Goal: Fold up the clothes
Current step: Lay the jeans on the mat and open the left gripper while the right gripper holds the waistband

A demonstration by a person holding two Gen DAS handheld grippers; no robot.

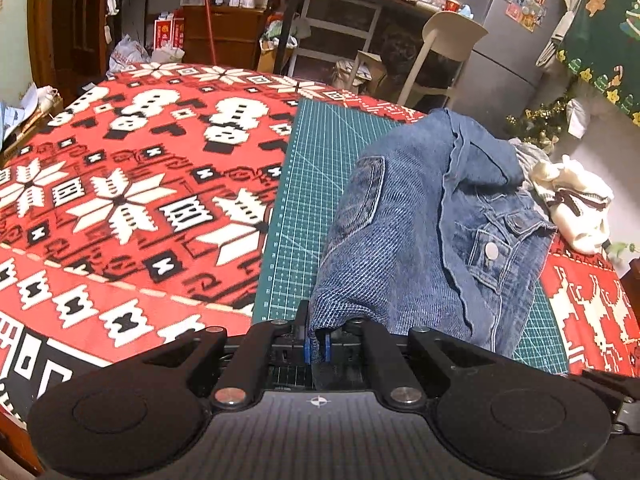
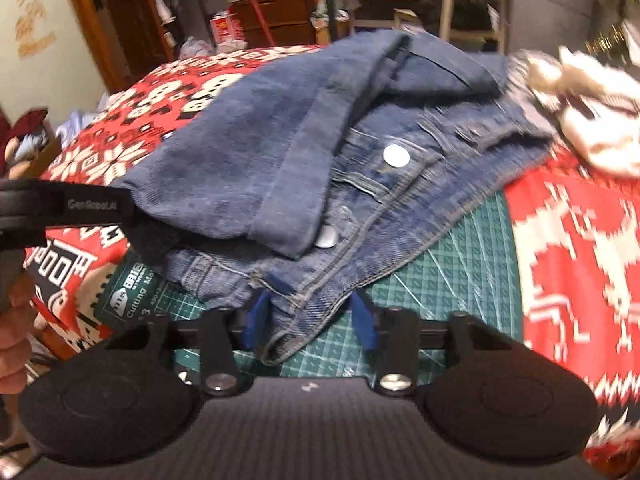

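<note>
Now left gripper (image 1: 317,346) pinching denim jacket (image 1: 424,232) edge; right gripper (image 2: 312,322) part-spread astride hem.

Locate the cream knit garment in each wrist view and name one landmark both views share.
Left wrist: cream knit at the right edge, mid-height, beyond the denim jacket.
Right wrist: cream knit in the upper right corner, blurred, again past the jacket.
Shared landmark: the jacket's silver button.
</note>
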